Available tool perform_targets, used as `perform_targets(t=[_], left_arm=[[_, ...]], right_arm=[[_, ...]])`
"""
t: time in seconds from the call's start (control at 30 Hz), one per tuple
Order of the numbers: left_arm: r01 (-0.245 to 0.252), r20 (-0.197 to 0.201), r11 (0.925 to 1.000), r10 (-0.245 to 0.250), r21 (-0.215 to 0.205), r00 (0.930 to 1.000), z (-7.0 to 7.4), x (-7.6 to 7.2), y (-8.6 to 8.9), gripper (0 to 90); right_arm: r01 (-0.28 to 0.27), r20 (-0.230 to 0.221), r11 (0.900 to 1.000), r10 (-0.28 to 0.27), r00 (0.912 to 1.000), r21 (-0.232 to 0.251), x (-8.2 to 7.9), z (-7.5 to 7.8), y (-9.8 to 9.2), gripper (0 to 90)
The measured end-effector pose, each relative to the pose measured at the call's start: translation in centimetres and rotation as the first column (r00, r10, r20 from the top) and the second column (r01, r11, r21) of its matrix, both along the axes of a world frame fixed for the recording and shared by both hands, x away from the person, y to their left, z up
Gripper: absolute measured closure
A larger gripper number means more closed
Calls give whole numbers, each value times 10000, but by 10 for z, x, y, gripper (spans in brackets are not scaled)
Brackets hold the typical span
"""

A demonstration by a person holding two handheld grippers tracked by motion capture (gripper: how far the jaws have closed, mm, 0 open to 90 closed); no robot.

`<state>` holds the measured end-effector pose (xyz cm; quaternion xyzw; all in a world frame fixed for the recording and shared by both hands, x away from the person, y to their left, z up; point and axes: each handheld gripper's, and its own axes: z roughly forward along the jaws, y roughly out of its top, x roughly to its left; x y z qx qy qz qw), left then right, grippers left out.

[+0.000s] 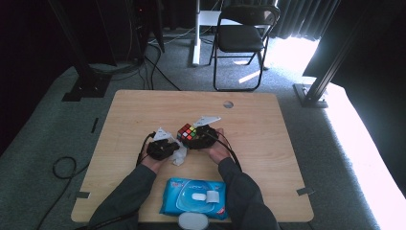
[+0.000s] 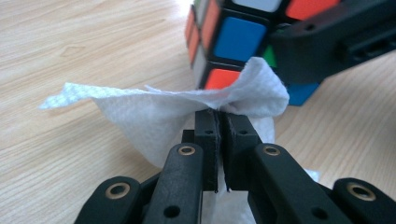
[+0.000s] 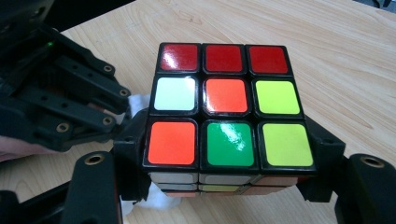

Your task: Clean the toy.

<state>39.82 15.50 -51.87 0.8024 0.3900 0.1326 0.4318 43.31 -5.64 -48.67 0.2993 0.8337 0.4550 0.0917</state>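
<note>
Two handheld black two-jaw grippers work side by side near the middle of the light wooden table (image 1: 134,110). The right gripper (image 3: 229,186) clamps a multicoloured plastic puzzle cube (image 3: 225,105) between its jaws, one jaw on each opposite side face. The left gripper (image 2: 218,122) has its jaws pressed together on a crumpled white paper wipe (image 2: 154,109). The wipe touches the cube's lower edge, just beside the right gripper's jaw.
</note>
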Motion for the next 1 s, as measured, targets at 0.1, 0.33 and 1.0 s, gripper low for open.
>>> perform_targets(t=[0.1,0.33,1.0], left_arm=[[-184,0,9997,184,-153,9998,1,2,3,858],[-658,-191,9957,647,-645,9977,1,7,11,858],[272,107,9993,-270,-250,9996,0,-2,-12,859]], right_arm=[[-19,-57,9999,20,10000,131,0,1,-2,340],[-123,-102,9994,126,9999,317,0,3,-2,340],[-215,-160,9969,228,9996,752,1,6,4,340]])
